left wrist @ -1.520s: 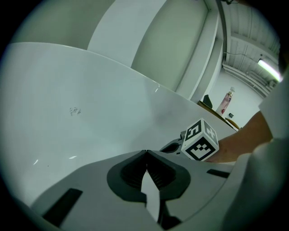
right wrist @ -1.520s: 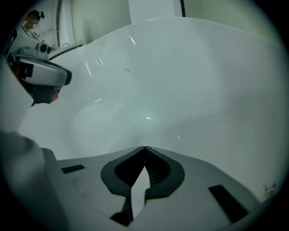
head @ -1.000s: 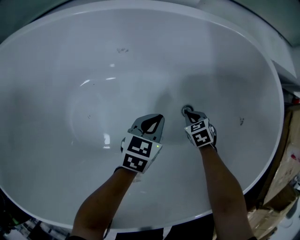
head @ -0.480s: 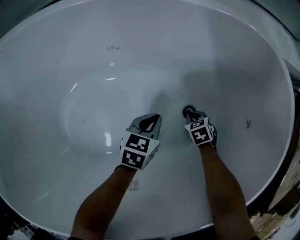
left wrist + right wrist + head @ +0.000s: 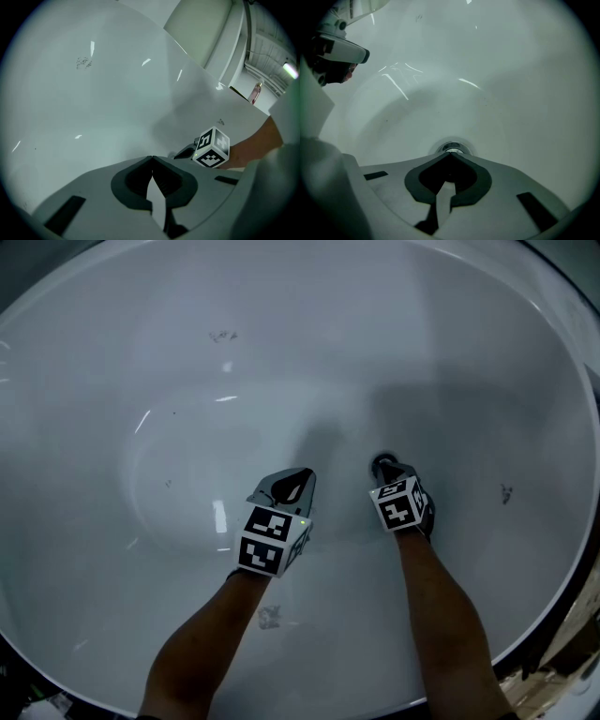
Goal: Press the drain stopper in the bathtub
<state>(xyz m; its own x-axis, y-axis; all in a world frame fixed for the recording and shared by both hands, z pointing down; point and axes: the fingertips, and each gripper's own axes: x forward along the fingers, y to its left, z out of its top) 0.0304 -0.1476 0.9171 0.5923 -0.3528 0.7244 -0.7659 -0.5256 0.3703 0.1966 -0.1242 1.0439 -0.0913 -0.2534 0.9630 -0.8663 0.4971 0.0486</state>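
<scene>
Two tools: my left tool point(image 5: 302, 474) and my right tool point(image 5: 385, 466) are both down inside the bathtub point(image 5: 187, 409), with my arms reaching in from 6 o'clock.
Right tool: jaws together, tips meeting in a point with nothing clamped between them. In its own view the tip point(image 5: 451, 154) sits right at the near edge of the drain stopper point(image 5: 451, 146).
Left tool: jaws together as well point(image 5: 152, 158), and empty. It hangs over bare white tub floor at about 9 o'clock from the right tool, near it but apart.
Drain stopper: a small round metal piece set in the tub floor, a little right of centre in the head view point(image 5: 379, 461), showing just at 12 o'clock of my right tool's tip.
Step in hand: the press itself, I judge — the closed tip is lined up on the stopper. Whether it is touching or just short, I cannot tell.
Next move: nudge slightly toward 12 o'clock so the tip sits on the stopper's middle rather than its rim, then push straight down until it clicks and lift off.
Risk: the tip may slip off onto the glossy enamel.
Left tool's part: none, I think — keep it clear.
Writing: no brand or label can be read. The marker cube point(image 5: 212, 147) on my right tool carries only black-and-white patterns. The small dark marks point(image 5: 222, 336) at 11 o'clock on the tub wall are too small to read.
</scene>
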